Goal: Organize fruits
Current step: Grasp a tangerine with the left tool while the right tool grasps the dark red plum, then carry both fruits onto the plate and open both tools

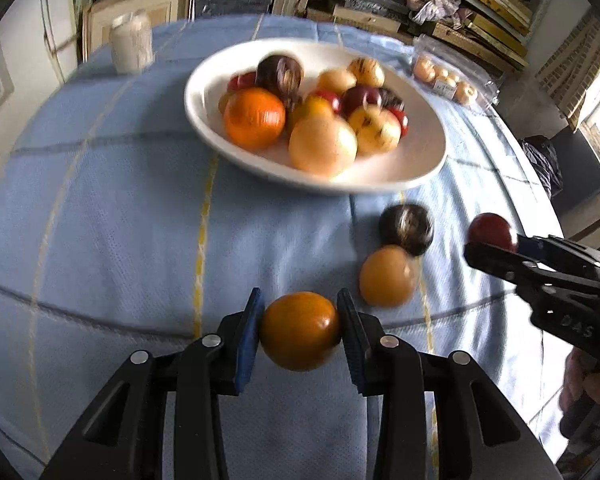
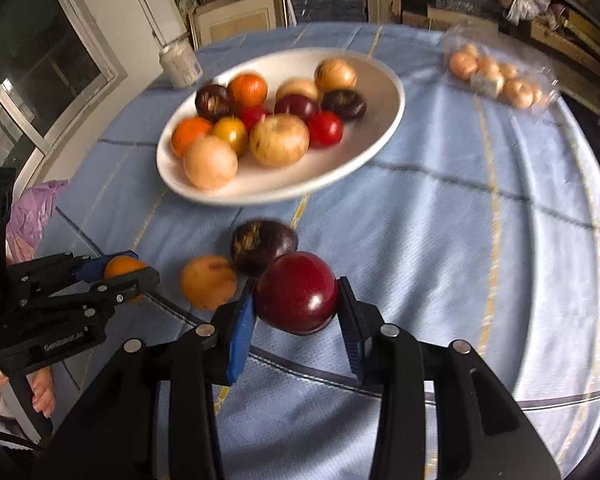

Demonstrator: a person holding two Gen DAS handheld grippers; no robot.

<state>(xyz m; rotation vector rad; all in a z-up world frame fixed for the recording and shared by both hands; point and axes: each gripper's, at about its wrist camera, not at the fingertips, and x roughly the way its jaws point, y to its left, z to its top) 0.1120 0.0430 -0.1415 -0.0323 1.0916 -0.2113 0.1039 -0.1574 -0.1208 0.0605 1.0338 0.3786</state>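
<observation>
Blurred blue tablecloth [image 1: 120, 208]; left tool [image 1: 300, 330] clamps orange fruit [image 1: 300, 332], right tool [image 2: 298, 296] clamps red fruit [image 2: 296, 292].

bowl fruit [image 1: 324, 144] motion-blurred, bagged fruit [image 2: 500, 76] too small to identify, purple bag [image 2: 32, 216] cut off at edge

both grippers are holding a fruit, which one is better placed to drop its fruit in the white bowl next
Probably the left. The left gripper holds an orange fruit facing the white bowl directly; the right gripper, shut on a dark red fruit, sits further right with two loose fruits between.
</observation>
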